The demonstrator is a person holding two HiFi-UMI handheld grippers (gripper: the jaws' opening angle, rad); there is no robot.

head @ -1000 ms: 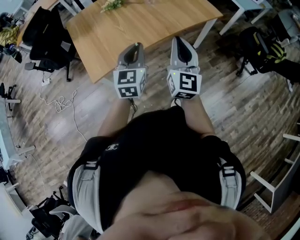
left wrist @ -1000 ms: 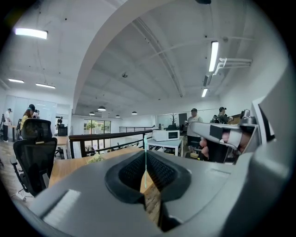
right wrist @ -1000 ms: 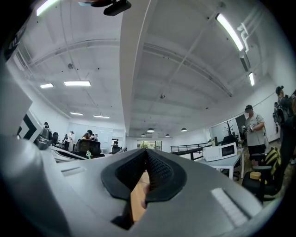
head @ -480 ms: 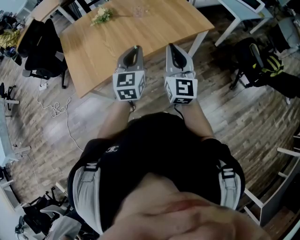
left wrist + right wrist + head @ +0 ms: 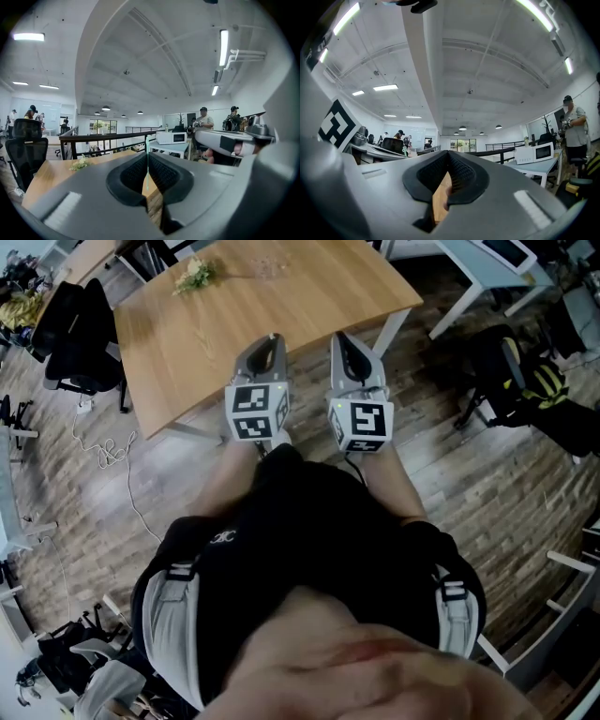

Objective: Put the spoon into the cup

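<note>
A wooden table (image 5: 300,306) stands ahead of me in the head view. On its far side are a small clear glass cup (image 5: 266,268) and a sprig of pale flowers (image 5: 194,276). I cannot make out a spoon from here. Both grippers are held side by side above the floor, just short of the table's near edge and pointing at it. My left gripper (image 5: 274,337) is shut with nothing in it, and its pads (image 5: 154,171) meet along a thin line. My right gripper (image 5: 338,336) is also shut and empty, its tips touching in the right gripper view (image 5: 449,154).
A black office chair (image 5: 80,324) stands left of the table, with cables (image 5: 108,451) on the wood floor below it. A white desk (image 5: 487,268) and a black-and-yellow bag (image 5: 530,381) are at the right. People stand by a white table with a microwave (image 5: 171,137).
The person has walked toward the table. It has slid down and nearer in the head view, bringing the flowers and glass fully into sight. Both grippers stayed shut and side by side.
</note>
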